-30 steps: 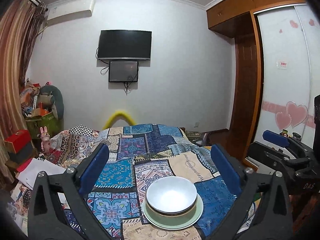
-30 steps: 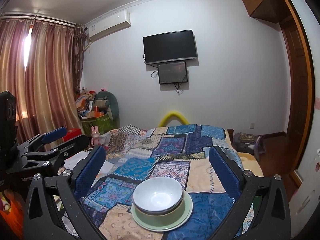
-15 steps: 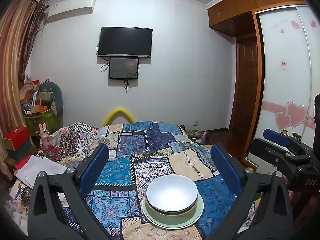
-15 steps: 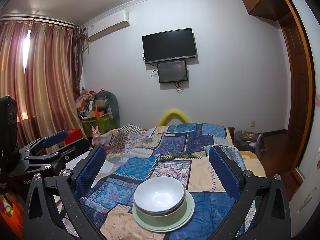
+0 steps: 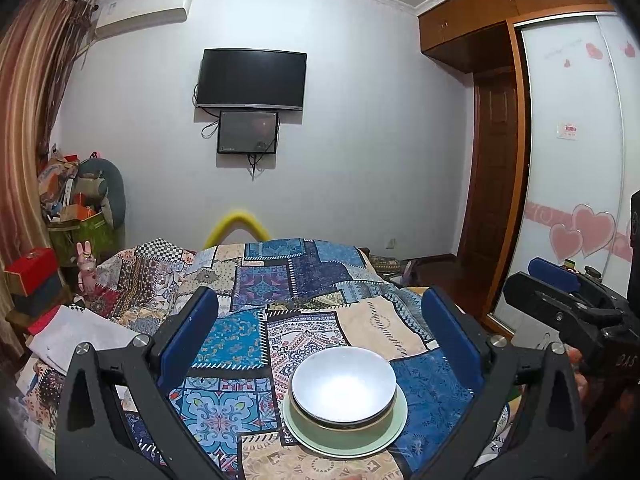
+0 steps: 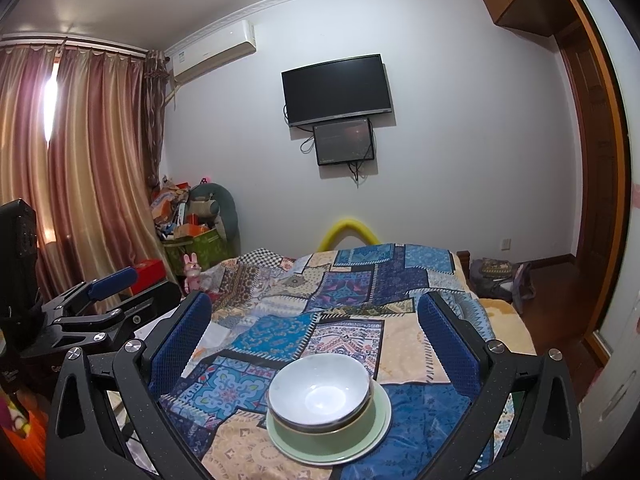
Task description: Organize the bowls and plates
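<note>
Left wrist view, white bowl [image 5: 343, 389] nested in green bowl [image 5: 340, 424] on plate [image 5: 394, 420], both hand-held grippers agape.

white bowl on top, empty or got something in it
Empty: the white bowl shows a bare, glossy inside in both views, nested upright in the green bowl.

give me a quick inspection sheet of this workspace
surface: patchwork quilt over a bed
job's things: white bowl nested in green bowl, on green plate
clutter: pink rabbit toy, heaped boxes, red box
grippers: left gripper and right gripper open, empty
cables: wires under small screen
surroundings: tv, curtains, air conditioner, wardrobe
</note>
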